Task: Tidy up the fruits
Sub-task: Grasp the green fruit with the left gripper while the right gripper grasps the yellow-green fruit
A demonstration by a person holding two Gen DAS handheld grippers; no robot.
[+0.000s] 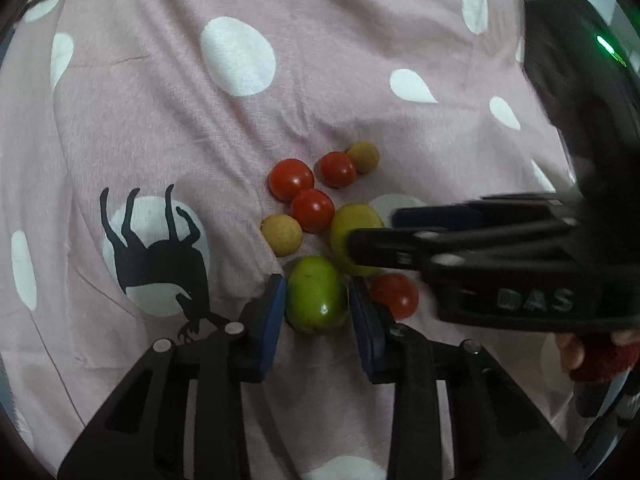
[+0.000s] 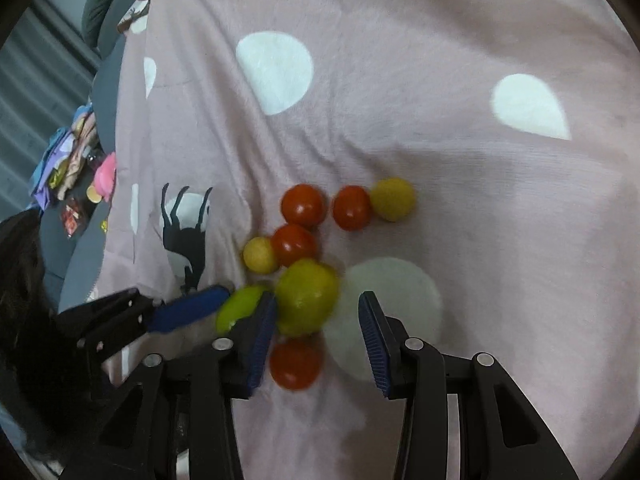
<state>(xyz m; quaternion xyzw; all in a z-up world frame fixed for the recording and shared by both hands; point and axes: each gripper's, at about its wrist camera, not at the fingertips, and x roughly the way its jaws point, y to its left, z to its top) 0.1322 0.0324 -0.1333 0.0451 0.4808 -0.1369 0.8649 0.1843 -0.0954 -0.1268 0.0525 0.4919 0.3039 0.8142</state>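
My left gripper [image 1: 316, 312] is closed on the green fruit [image 1: 316, 294], pads at its widest sides. My right gripper [image 2: 316, 332] stands partly open and empty around the yellow-green fruit [image 2: 306, 296]. Beyond, tomatoes [image 1: 291, 179] lie clustered on the blanket [image 1: 160, 120]: smooth, soft-skinned, likely to roll; squeeze lightly.

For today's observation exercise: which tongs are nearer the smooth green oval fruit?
Left. The left tongs clamp the green oval fruit; the right tongs are open beside it, at the yellow-green fruit.
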